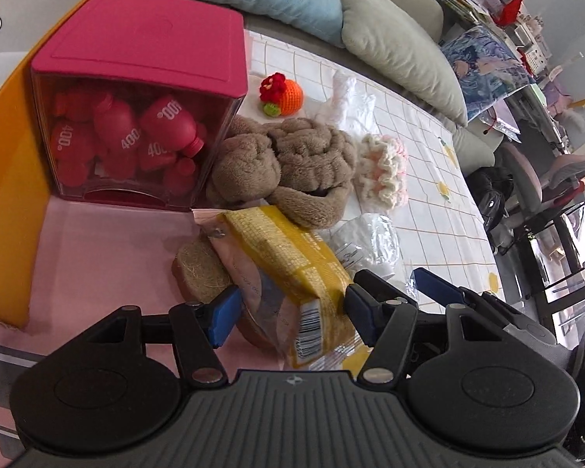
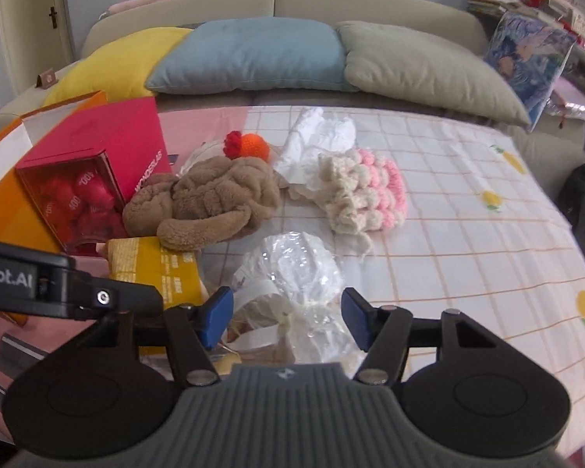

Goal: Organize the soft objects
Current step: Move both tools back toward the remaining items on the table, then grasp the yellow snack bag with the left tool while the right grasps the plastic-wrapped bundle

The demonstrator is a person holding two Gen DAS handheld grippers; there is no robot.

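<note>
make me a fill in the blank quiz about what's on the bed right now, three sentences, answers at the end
1. The left hand-held gripper has its open jaws on either side of a ____ snack packet.
2. The storage box with red bottles inside has a ____ lid.
3. The orange crochet ball lies just behind the ____ plush toy.

Missing words: yellow; pink; brown
</note>
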